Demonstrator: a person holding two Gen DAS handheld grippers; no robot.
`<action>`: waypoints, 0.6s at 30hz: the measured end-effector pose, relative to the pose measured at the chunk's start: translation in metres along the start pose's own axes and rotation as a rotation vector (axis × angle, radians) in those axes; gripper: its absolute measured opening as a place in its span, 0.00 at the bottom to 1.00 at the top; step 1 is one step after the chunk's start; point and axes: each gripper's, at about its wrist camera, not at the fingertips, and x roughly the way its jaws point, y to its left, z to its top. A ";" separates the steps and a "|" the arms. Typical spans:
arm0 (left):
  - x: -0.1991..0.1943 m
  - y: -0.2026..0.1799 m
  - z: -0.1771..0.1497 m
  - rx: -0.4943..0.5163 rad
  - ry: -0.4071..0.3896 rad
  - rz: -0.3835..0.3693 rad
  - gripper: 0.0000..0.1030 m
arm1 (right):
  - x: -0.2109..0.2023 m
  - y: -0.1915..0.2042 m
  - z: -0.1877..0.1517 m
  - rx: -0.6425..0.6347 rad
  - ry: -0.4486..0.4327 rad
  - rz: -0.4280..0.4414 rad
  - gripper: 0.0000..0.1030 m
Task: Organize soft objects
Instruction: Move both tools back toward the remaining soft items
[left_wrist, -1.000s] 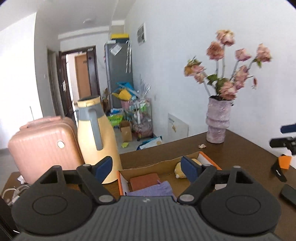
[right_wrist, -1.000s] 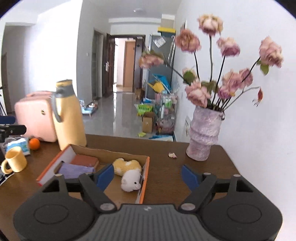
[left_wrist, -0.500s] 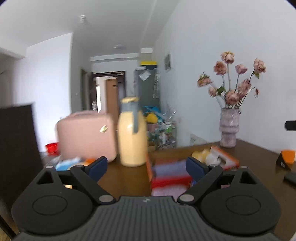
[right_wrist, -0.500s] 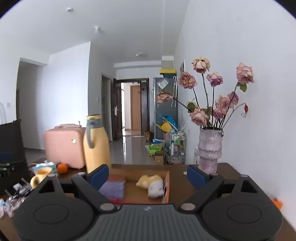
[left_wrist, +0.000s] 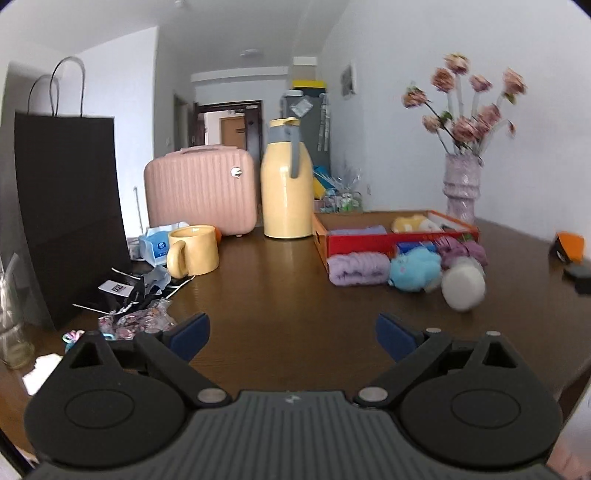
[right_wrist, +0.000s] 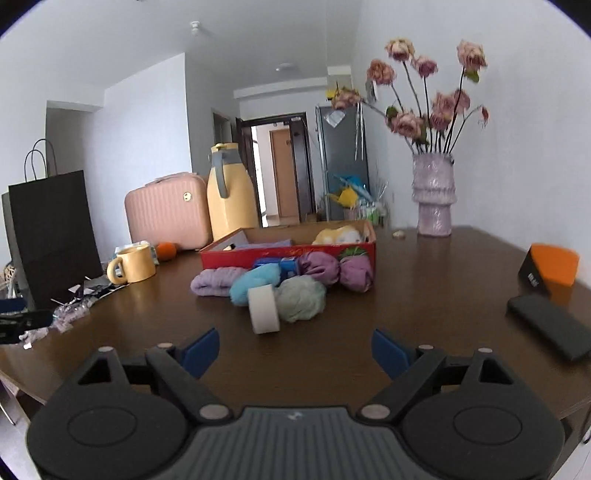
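I hold both grippers, left (left_wrist: 291, 332) and right (right_wrist: 293, 349), jaws apart, empty. Soft pile on desk (right_wrist: 424, 295) before red box (right_wrist: 288, 253): lavender towel (right_wrist: 216, 282), blue plush (right_wrist: 255, 284). Only right view shows green yarn ball (right_wrist: 301, 299).

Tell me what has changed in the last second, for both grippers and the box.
Both grippers pulled back from above the box and dropped low over the table; the soft items in front of it, hidden before, now show. Left gripper and right gripper stayed open and empty. The yellow plush and folded cloths remained inside.
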 end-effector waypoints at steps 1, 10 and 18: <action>0.007 0.001 0.004 -0.013 -0.002 0.020 0.96 | 0.004 0.004 0.001 0.009 0.000 0.007 0.78; 0.147 -0.010 0.064 -0.098 0.155 -0.158 0.80 | 0.104 0.057 0.044 0.060 0.057 0.135 0.52; 0.290 -0.018 0.064 -0.214 0.322 -0.283 0.62 | 0.255 0.094 0.069 0.050 0.139 0.046 0.38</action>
